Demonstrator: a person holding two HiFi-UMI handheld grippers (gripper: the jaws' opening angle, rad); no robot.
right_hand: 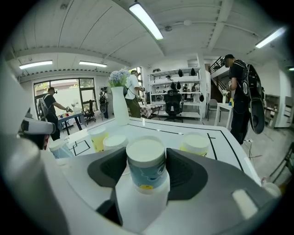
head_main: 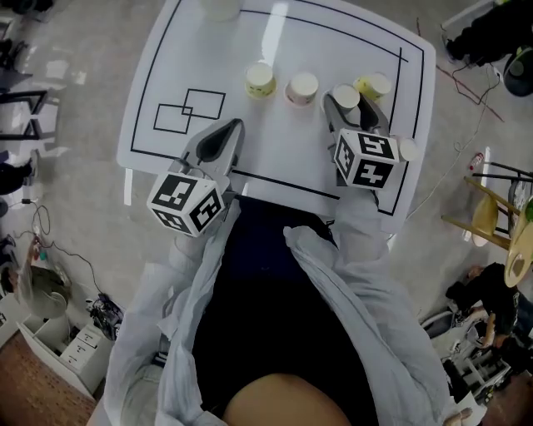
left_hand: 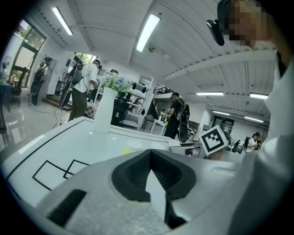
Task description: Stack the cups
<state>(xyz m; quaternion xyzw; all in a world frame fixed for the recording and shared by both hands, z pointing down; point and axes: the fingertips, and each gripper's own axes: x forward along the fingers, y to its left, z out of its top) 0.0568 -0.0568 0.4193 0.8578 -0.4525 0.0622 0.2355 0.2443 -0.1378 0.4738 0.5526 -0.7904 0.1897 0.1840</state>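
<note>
The right gripper (head_main: pixel 350 106) has its fingers clamped on the blue cup (right_hand: pixel 146 167) at the right of the bench (head_main: pixel 283 158), just beside a yellow cup (head_main: pixel 373 86). Left of it stand a pink cup (head_main: pixel 302 87) and a second yellow cup (head_main: pixel 260 80). The left gripper (head_main: pixel 233 129), at the near left, has its fingers closed together on nothing.

White table (head_main: pixel 283 141) here, a black line (head_main: pixel 333 29) framing its top, two overlapping squares (head_main: pixel 187 110) drawn at nine o'clock. White vase (head_main: pixel 221 8) at eleven on the far edge. Near centre a yellow cup (head_main: pixel 261 80), pink cup (head_main: pixel 302 87) just at its three o'clock. Blue cup (head_main: pixel 346 97) and second yellow cup (head_main: pixel 372 86) out at two, and a pale cup (head_main: pixel 408 150) at four by the edge.
</note>
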